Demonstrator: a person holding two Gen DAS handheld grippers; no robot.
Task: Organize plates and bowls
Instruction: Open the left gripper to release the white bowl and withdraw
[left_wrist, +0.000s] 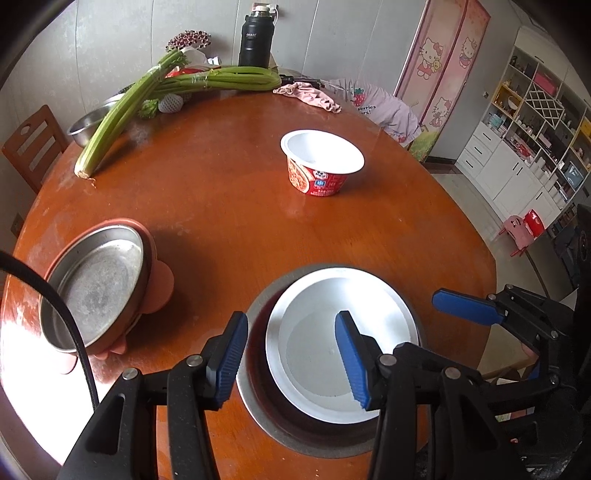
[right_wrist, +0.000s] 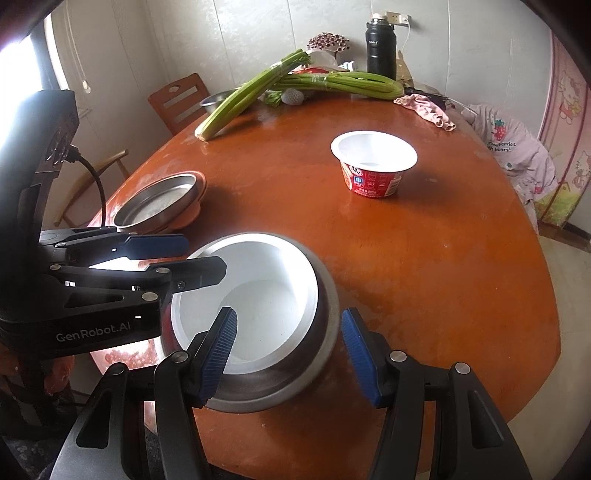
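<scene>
A white bowl (left_wrist: 332, 354) sits nested inside a steel bowl (left_wrist: 255, 413) at the table's near edge; both also show in the right wrist view, white bowl (right_wrist: 258, 295), steel bowl (right_wrist: 325, 310). My left gripper (left_wrist: 291, 354) is open, its jaws straddling the left rims of both bowls. My right gripper (right_wrist: 290, 354) is open, its jaws straddling their right rims. A steel plate (left_wrist: 96, 284) rests on a pink plate (left_wrist: 159, 280) at the left. A red instant-noodle bowl (left_wrist: 319, 162) stands further back.
The round wooden table (left_wrist: 221, 192) carries celery stalks (left_wrist: 147, 92), a steel basin (left_wrist: 88, 123), a black flask (left_wrist: 255, 37) and a pink cloth (left_wrist: 310, 94) at the far side. A wooden chair (left_wrist: 33, 144) stands left. Shelves (left_wrist: 528, 122) stand right.
</scene>
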